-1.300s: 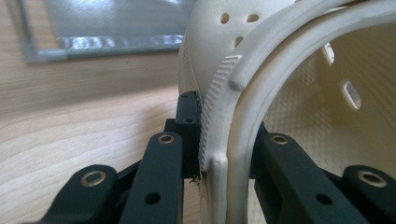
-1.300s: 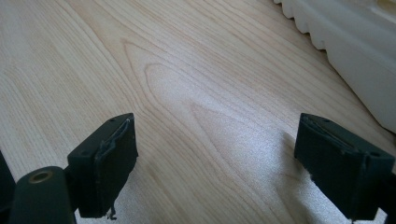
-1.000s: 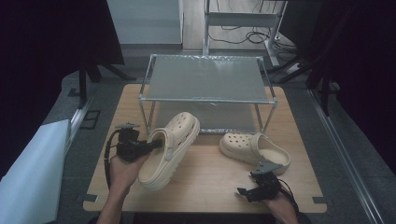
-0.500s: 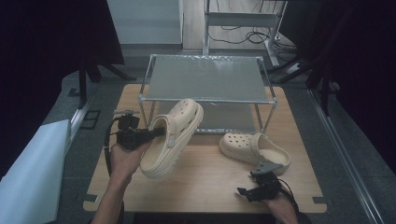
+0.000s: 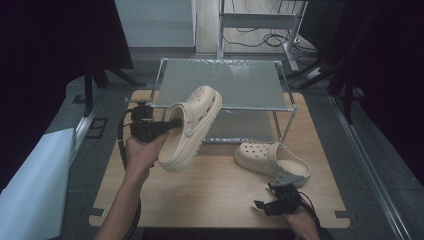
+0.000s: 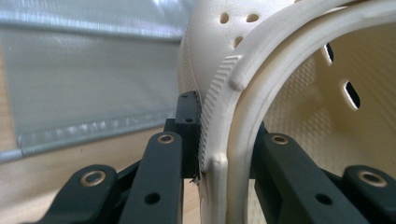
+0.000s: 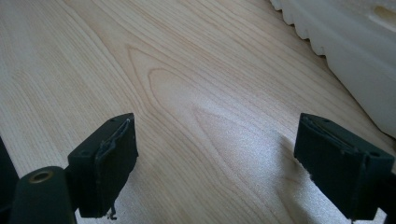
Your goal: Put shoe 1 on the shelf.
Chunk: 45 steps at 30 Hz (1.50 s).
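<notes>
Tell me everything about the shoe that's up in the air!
The cream, rubbery-looking clog with round holes is lifted off the light wooden table and tipped on its side, toe pointing up toward the grey metal shelf rack. It has a thick ridged sole, a rounded toe and an open heel. The left gripper is shut on its rim, with black fingers pinching the wall from outside and inside.

Matt cream foam clog (image 5: pixel 192 126), pale grained wooden table (image 5: pixel 220 190), metal-framed shelf (image 5: pixel 222 82)
</notes>
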### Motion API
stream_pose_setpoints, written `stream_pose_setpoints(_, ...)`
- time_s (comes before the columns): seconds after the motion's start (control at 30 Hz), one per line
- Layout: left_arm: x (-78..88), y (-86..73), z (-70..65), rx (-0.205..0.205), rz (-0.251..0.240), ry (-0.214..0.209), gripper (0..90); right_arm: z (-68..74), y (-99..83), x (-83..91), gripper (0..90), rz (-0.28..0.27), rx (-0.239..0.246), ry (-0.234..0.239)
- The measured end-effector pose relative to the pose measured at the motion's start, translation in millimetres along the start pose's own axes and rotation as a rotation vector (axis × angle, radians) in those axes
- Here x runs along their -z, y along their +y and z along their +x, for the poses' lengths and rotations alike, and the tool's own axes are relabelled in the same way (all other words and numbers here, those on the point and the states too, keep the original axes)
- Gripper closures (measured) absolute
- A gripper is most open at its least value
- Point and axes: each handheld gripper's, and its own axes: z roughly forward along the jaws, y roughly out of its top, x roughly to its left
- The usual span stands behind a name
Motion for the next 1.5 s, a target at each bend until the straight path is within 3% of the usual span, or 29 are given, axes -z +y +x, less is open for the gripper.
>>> stream_pose_setpoints(0.37,-16.9,29.1,-0.6,0.048,-0.048,0.028,76.1,-0.4,-0.3,-0.2,13.1,0.003,-0.003,0.001)
stream_pose_setpoints(0.8,-42.2,58.9,13.9,0.131,-0.106,0.055,76.1,0.0,-0.4,-0.8,13.3,0.006,-0.004,-0.001)
stream_pose_setpoints(0.9,-46.0,64.3,15.2,0.136,-0.111,0.066,76.1,-0.1,-0.5,-0.8,13.3,0.005,-0.005,0.001)
stream_pose_setpoints(1.03,-56.7,76.6,19.1,0.135,-0.114,0.114,76.1,-0.5,-0.5,-0.5,13.3,0.002,-0.007,0.003)
stream_pose_setpoints(1.2,-67.4,85.5,24.4,0.160,-0.123,0.135,76.1,-0.1,-0.5,-0.4,13.4,0.005,-0.005,0.004)
stream_pose_setpoints(1.5,-82.6,101.8,28.7,0.159,-0.123,0.180,76.1,-0.3,-0.5,-0.3,13.4,0.002,-0.008,0.006)
